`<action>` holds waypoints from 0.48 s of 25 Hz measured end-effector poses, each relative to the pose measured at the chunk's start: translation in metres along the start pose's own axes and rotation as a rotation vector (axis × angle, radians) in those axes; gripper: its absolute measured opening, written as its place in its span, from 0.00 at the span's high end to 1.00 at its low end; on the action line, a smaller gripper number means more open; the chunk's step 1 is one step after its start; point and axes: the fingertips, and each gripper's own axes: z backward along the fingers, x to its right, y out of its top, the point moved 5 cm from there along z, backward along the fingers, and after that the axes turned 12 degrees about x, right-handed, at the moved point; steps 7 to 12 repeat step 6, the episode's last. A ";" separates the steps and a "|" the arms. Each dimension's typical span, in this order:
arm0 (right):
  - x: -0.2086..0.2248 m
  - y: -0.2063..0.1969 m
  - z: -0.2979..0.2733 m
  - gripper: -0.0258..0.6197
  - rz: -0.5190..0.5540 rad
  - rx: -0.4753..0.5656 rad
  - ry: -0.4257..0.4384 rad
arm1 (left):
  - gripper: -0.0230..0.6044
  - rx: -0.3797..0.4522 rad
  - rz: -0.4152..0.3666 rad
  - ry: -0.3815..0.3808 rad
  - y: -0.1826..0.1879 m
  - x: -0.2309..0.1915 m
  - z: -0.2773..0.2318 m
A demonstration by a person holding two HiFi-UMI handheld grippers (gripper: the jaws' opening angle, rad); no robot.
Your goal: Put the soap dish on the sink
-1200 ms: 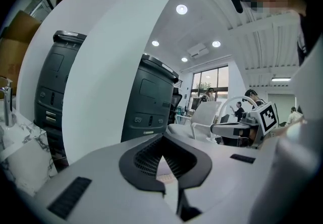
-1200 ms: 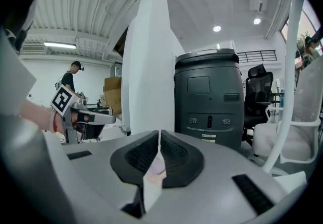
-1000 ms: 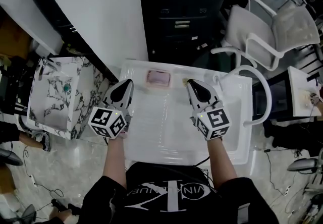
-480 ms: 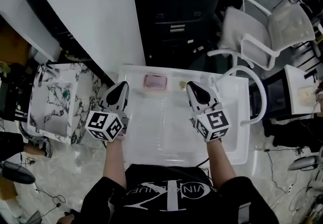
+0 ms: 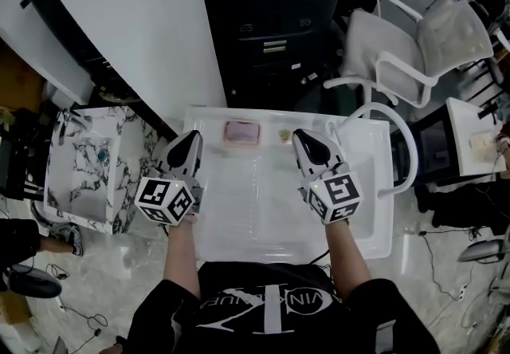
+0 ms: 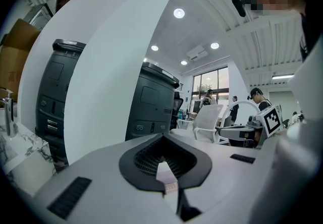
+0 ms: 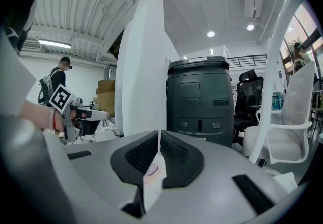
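Hardly anything is shifting since a second ago: the left gripper [image 5: 190, 139] and right gripper [image 5: 301, 137] are hovering over the sink [image 5: 255, 209], both with jaws closed on nothing. The pink soap dish [image 5: 242, 132] is lying on the sink's far rim at 12 o'clock, between their tips and touching neither. Any forward push with closed jaws is risking nudging it off the back edge.

Sink [image 5: 374, 225] basin unobstructed; passage free. Sink's rear rim carries the soap dish [image 5: 241, 132]. Faucet arch [image 5: 414, 153] blocks the sink's right side. Black cabinet [image 5: 275, 33] stands close behind the sink.
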 end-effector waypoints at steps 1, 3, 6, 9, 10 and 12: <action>0.000 0.000 0.001 0.91 0.000 -0.001 -0.001 | 0.94 0.000 0.000 -0.002 0.000 0.001 0.000; 0.000 0.000 0.001 0.91 0.000 -0.001 -0.003 | 0.94 -0.003 0.001 -0.006 0.000 0.001 -0.001; -0.001 0.000 0.000 0.91 0.001 -0.001 -0.006 | 0.94 -0.008 0.002 -0.012 -0.001 0.001 -0.002; -0.001 0.000 0.000 0.91 0.001 -0.001 -0.006 | 0.94 -0.008 0.002 -0.012 -0.001 0.001 -0.002; -0.001 0.000 0.000 0.91 0.001 -0.001 -0.006 | 0.94 -0.008 0.002 -0.012 -0.001 0.001 -0.002; -0.001 0.000 0.000 0.91 0.001 -0.001 -0.006 | 0.94 -0.008 0.002 -0.012 -0.001 0.001 -0.002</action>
